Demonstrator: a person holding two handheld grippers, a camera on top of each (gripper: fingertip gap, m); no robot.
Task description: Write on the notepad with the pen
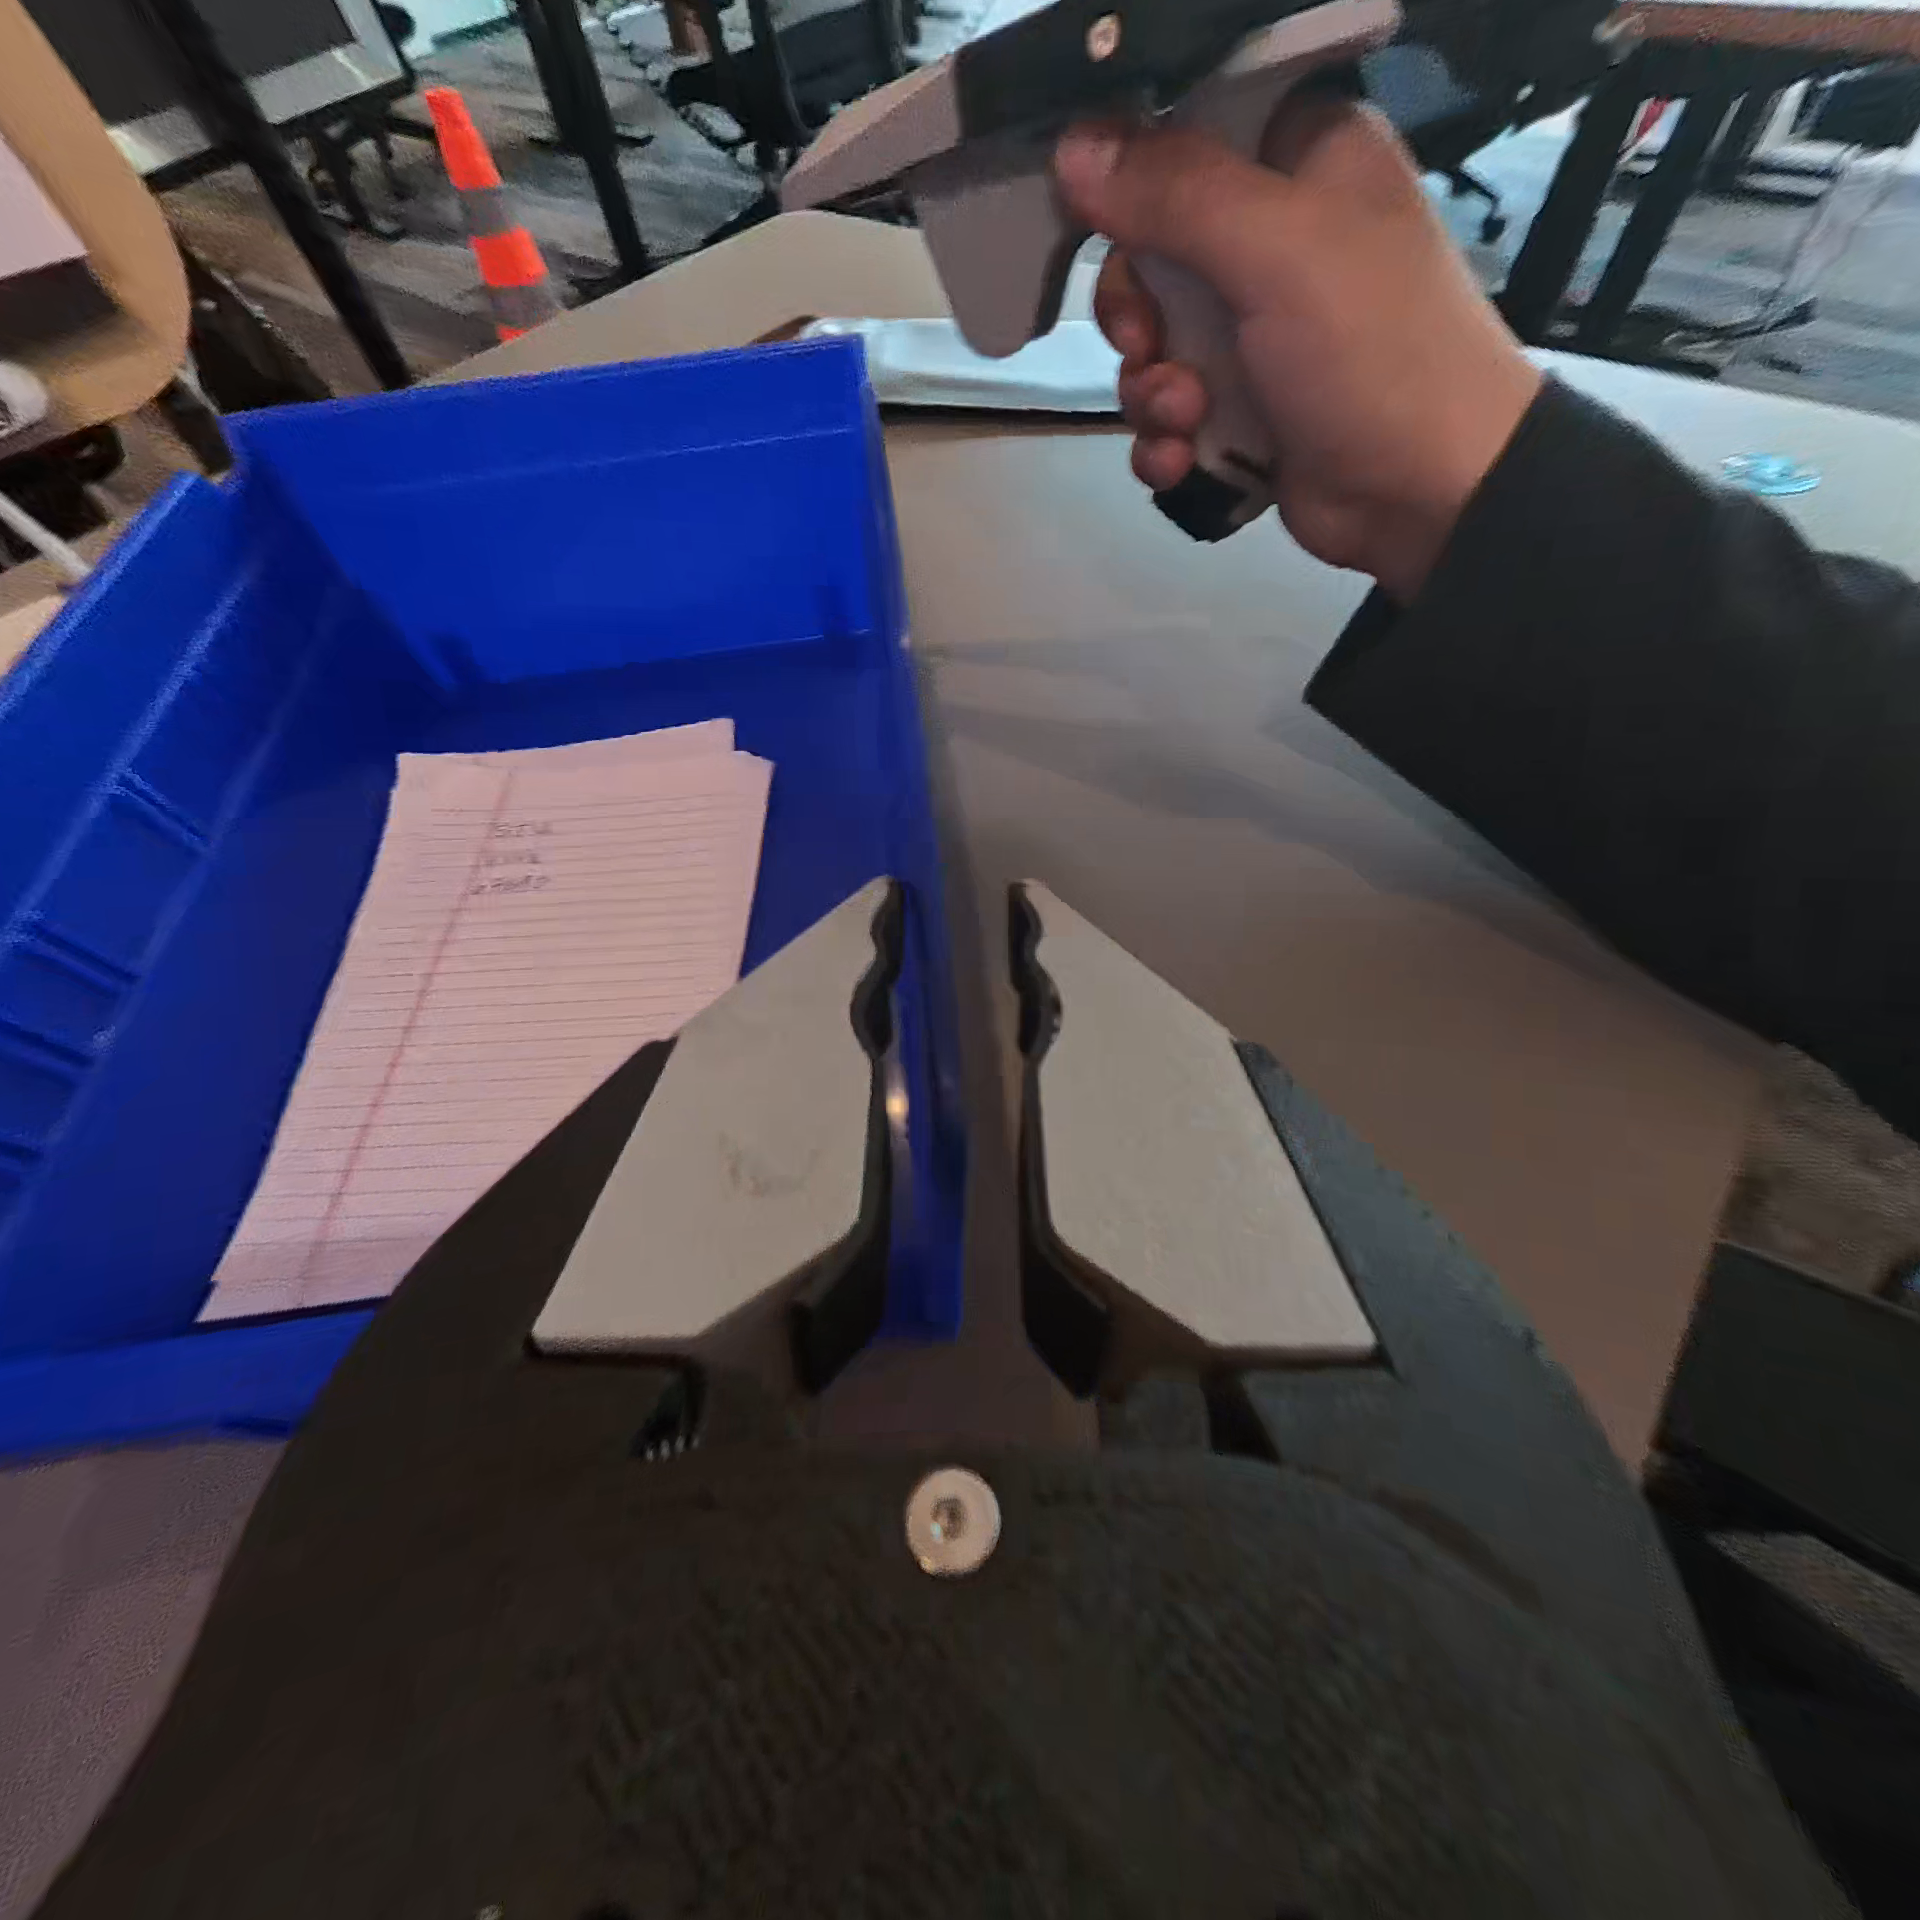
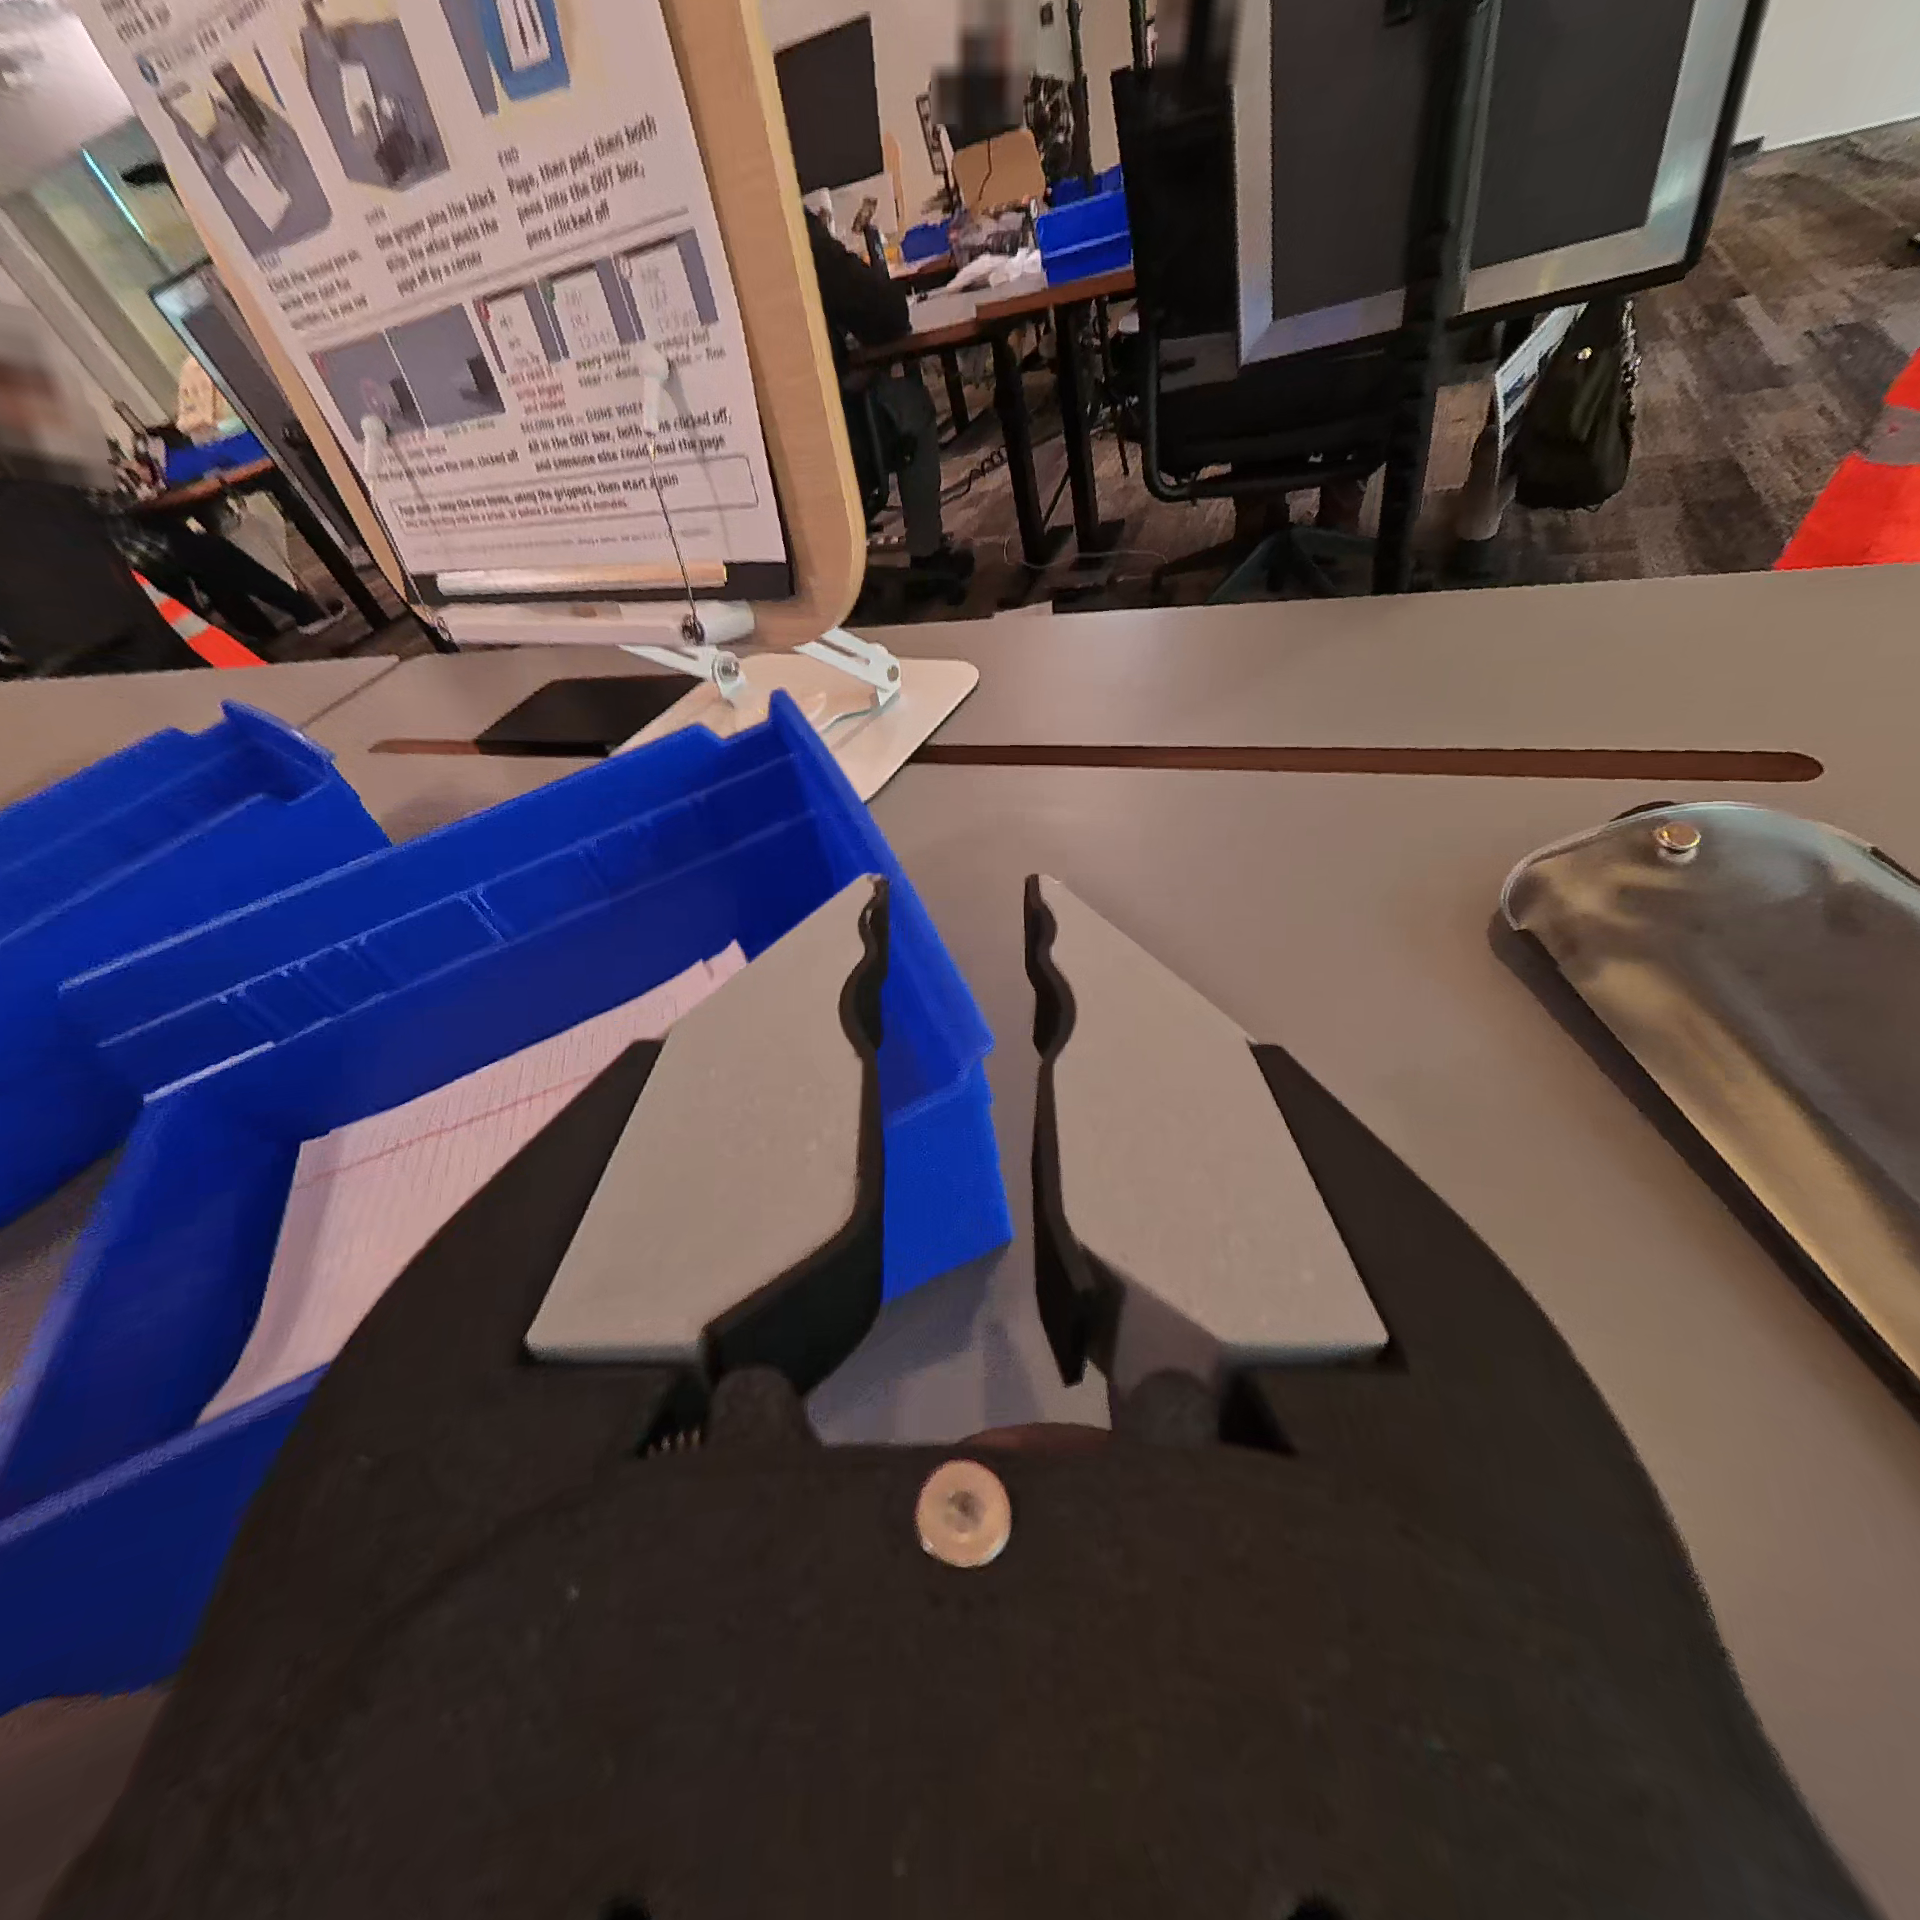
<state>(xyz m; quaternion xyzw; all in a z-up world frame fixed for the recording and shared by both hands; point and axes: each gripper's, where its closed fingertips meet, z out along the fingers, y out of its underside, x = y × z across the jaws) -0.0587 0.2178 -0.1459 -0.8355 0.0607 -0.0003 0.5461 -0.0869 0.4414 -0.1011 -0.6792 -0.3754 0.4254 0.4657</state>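
Beside the blue bin (image 1: 582,540) holding lined paper (image 1: 520,997), both empty tongs (image 1: 956,904) (image 2: 956,904) gape narrowly; only the right view shows the instruction board (image 2: 499,312) beyond it.

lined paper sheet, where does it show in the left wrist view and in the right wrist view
Left wrist view: the lined paper sheet lies flat on the floor of the blue bin, left of centre, beside the left gripper.
Right wrist view: the sheet shows lower left, partly hidden behind the right gripper.
Shared landmark: the blue bin holding it.
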